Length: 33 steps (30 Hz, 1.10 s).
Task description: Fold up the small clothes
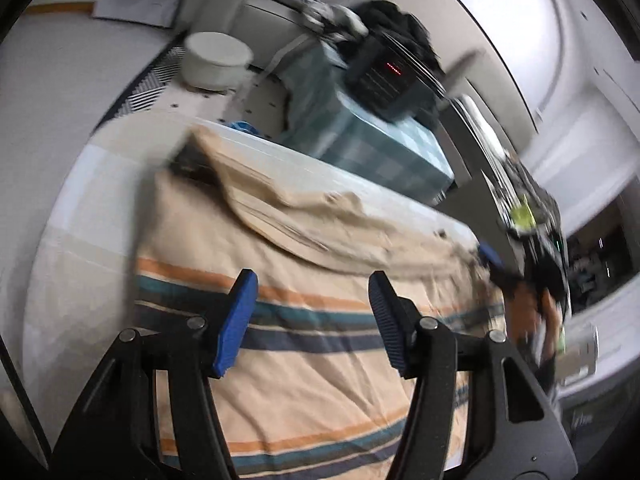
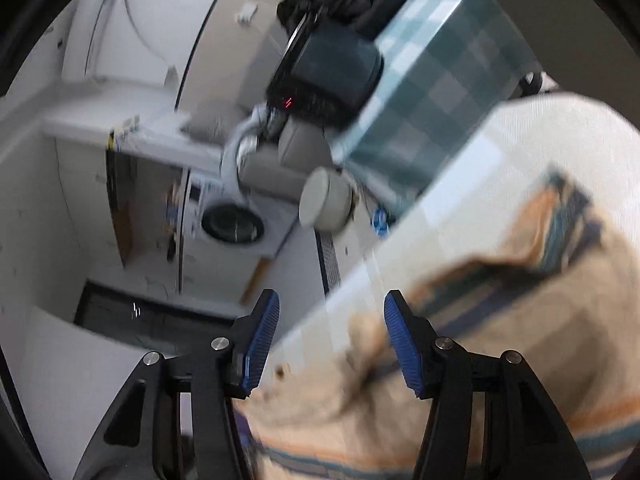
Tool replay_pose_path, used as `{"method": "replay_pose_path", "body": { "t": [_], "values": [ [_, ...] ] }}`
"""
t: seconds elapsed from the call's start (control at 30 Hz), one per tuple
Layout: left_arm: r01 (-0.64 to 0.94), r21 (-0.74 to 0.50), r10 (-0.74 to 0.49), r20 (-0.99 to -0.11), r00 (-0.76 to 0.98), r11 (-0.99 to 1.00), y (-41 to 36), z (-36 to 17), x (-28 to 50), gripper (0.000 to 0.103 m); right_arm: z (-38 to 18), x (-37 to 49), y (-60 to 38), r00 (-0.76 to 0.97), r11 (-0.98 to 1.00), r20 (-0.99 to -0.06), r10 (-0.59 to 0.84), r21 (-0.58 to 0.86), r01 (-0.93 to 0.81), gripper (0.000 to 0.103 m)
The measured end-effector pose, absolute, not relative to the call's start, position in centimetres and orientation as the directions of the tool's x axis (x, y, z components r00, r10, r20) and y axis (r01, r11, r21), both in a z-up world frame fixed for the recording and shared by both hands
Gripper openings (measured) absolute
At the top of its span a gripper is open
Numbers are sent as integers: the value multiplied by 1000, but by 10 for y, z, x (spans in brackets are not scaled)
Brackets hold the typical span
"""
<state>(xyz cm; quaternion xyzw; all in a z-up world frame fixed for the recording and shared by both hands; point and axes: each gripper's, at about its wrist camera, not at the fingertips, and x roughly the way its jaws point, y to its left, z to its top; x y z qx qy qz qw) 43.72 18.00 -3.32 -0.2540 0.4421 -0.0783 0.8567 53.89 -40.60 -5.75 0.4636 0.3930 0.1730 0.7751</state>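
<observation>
A small peach shirt [image 1: 304, 360] with orange, teal and navy stripes lies on a white table [image 1: 80, 184], its top part folded over in a loose flap. My left gripper [image 1: 312, 320] is open above the striped middle and holds nothing. My right gripper [image 2: 328, 340] is open over the shirt's edge [image 2: 500, 340] at the table's rim [image 2: 400, 240], with bunched cloth between the fingers but not clamped. It also shows in the left wrist view [image 1: 492, 258] at the shirt's right end, blurred.
A teal checked box [image 1: 360, 136] with a black device [image 1: 384, 72] on it stands behind the table. A white round tub [image 1: 216, 60] sits on the floor. A washing machine [image 2: 236, 224] is further off.
</observation>
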Motion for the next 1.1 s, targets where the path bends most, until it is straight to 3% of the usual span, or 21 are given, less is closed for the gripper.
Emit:
{"method": "replay_pose_path", "body": {
  "t": [0.1, 0.2, 0.33, 0.5, 0.7, 0.87, 1.0, 1.1],
  "values": [
    [-1, -462, -385, -740, 552, 887, 144, -36, 443, 54, -54, 549, -403, 620, 565, -521, 586, 811, 148, 56],
    [71, -400, -383, -789, 480, 914, 112, -46, 459, 54, -36, 536, -395, 621, 637, -531, 577, 768, 65, 56],
    [62, -365, -354, -826, 439, 929, 89, -62, 485, 54, -29, 511, -385, 576, 675, -554, 601, 738, 6, 57],
    [-53, -382, -296, -788, 539, 922, 106, -65, 528, 54, -44, 498, -361, 466, 687, -597, 653, 726, -32, 57],
    [-117, -404, -250, -742, 622, 907, 132, -53, 550, 54, -73, 505, -325, 364, 649, -601, 712, 761, -14, 57],
    [-108, -409, -246, -717, 653, 906, 143, -33, 534, 54, -81, 534, -310, 436, 600, -545, 716, 800, 15, 57],
    [-7, -409, -310, -703, 640, 912, 130, -16, 506, 54, -83, 558, -315, 501, 511, -467, 729, 858, 57, 57],
    [110, -373, -363, -721, 590, 921, 99, -20, 496, 56, -82, 572, -313, 505, 554, -520, 689, 827, 96, 57]
  ]
}}
